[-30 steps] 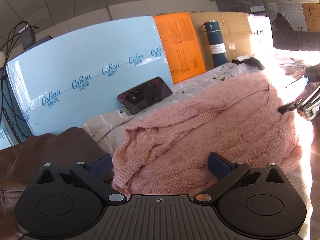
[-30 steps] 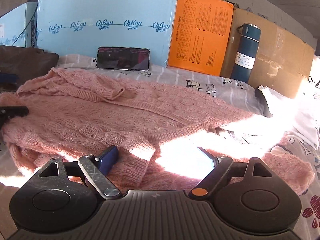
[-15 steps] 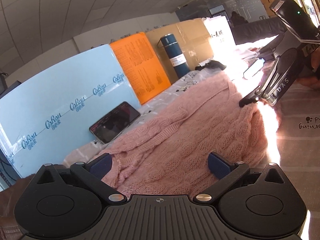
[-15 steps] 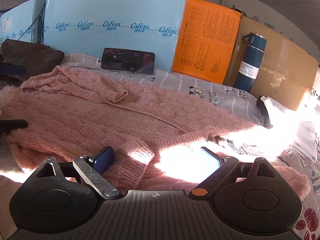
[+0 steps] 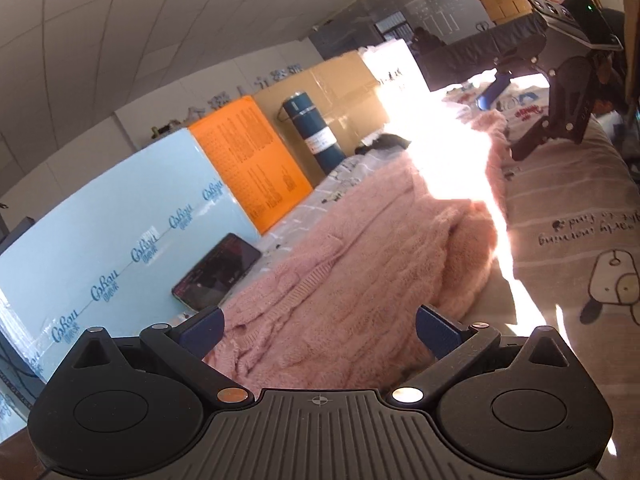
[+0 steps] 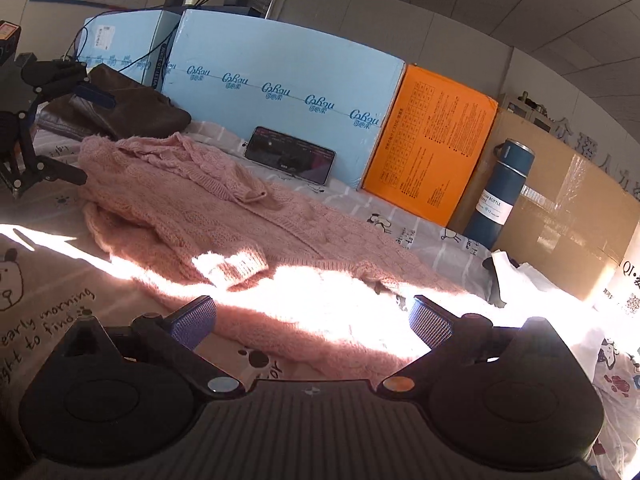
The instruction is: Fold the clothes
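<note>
A pink knitted sweater (image 5: 360, 260) (image 6: 224, 208) lies spread and partly folded on the printed bed sheet (image 6: 44, 312). My left gripper (image 5: 319, 328) is open just above its near end, and nothing is pinched between the blue pads. It also shows at the left edge of the right wrist view, left gripper (image 6: 78, 136), beside the sweater's collar end. My right gripper (image 6: 311, 320) hovers over the sunlit hem with its jaws opening, free of the knit. In the left wrist view the right gripper (image 5: 512, 116) hangs above the sweater's far end.
Along the back stand a light blue foam board (image 6: 280, 80), an orange board (image 6: 432, 148), a blue bottle (image 6: 500, 192) and a cardboard box (image 6: 568, 220). A phone (image 6: 290, 156) leans on the foam board. A brown bag (image 6: 120, 108) lies at the left.
Both grippers have pulled back from the sweater and rolled. The right jaws have spread wider, and the hem that lay between them now rests on the sheet.
</note>
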{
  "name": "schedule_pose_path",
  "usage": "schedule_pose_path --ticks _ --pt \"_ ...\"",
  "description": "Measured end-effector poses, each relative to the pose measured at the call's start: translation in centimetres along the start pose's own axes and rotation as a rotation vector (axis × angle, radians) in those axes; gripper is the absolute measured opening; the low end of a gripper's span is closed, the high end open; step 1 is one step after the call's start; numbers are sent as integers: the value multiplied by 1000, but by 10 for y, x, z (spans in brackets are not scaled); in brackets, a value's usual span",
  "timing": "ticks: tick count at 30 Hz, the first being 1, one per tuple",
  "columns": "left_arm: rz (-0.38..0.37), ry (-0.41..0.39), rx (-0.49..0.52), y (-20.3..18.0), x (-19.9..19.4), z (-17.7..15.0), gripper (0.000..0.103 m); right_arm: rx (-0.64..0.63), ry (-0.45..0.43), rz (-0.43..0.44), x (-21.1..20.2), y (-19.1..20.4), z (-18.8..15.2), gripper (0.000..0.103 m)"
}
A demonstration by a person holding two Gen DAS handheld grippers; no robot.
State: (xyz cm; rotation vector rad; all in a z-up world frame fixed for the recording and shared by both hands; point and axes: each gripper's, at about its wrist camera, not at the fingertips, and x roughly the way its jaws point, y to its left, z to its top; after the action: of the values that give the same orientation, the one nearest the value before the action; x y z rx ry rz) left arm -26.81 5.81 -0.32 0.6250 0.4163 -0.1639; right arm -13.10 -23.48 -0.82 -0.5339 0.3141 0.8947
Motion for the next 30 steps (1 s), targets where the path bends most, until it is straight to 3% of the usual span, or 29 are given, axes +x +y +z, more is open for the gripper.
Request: schedule_pose_path --ticks 3,12,18,26,30 --pt "-58 112 89 -10 6 -4 103 -30 62 -35 0 -6 -9 103" --pt "-26 157 145 -12 20 2 103 -94 141 -25 13 -17 -17 103" --pt "1 130 175 -16 37 9 103 -121 126 -1 37 -17 -7 103" --pt "22 41 173 -23 54 17 103 -139 35 115 59 5 14 103" --pt "28 49 159 -19 52 14 103 -140 10 150 58 11 16 103"
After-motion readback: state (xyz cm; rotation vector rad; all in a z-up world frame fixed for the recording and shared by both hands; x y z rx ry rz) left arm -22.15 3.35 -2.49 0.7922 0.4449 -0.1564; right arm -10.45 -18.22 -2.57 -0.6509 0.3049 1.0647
